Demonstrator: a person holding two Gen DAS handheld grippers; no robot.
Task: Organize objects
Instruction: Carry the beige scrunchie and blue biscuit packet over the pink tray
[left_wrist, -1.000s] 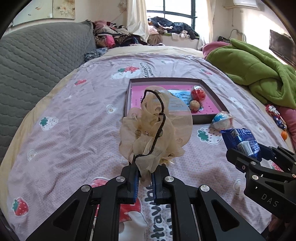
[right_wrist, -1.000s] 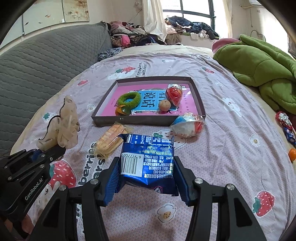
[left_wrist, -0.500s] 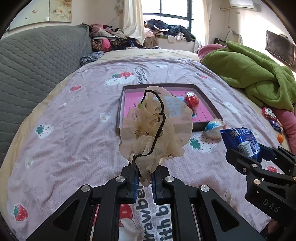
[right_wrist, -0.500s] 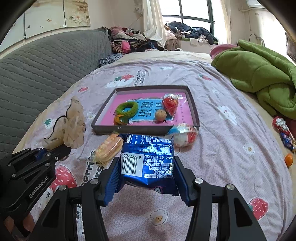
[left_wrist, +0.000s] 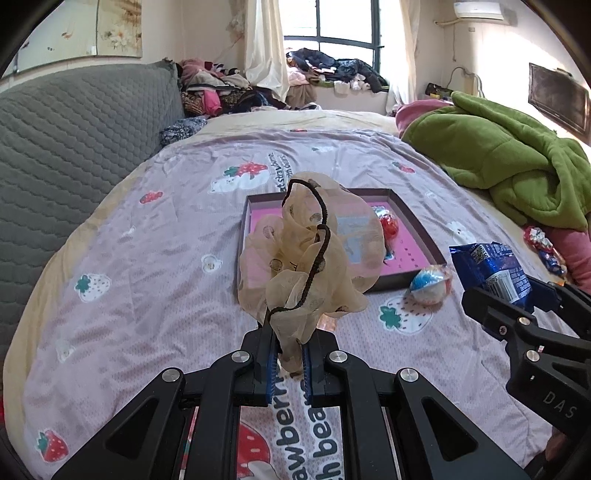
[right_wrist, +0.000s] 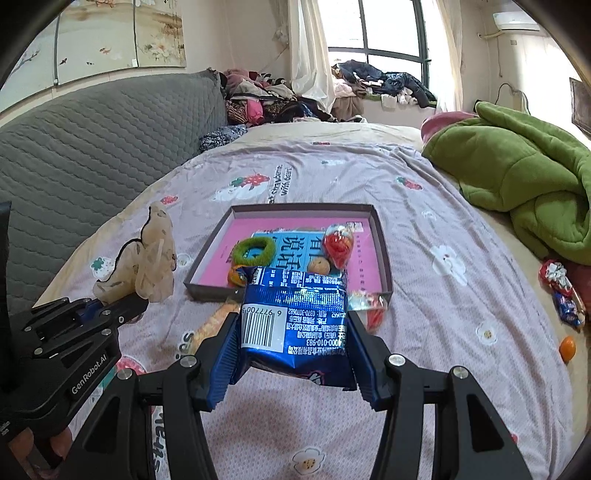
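The left gripper (left_wrist: 289, 363) is seen clamped tight on the lower end of a beige chiffon scrunchie (left_wrist: 308, 258), which is held up above the strawberry-print bedspread (left_wrist: 155, 280), its black cord looping over the fabric. Over on the other side, the right gripper (right_wrist: 291, 350) is closed on a blue snack packet (right_wrist: 293, 317), barcode side facing the camera, the packet lifted off the bed. Just ahead of both, a shallow box tray (right_wrist: 384, 254) with a pink floor is laid on the bedspread; inside it a green hair ring (right_wrist: 255, 250), a red wrapped sweet (right_wrist: 338, 245) and a small brown ball (right_wrist: 318, 266) are gathered. A round blue-and-white wrapped candy (left_wrist: 430, 282) is found just outside the tray's near corner. A green blanket (right_wrist: 517, 173) is piled at the right edge of the bed
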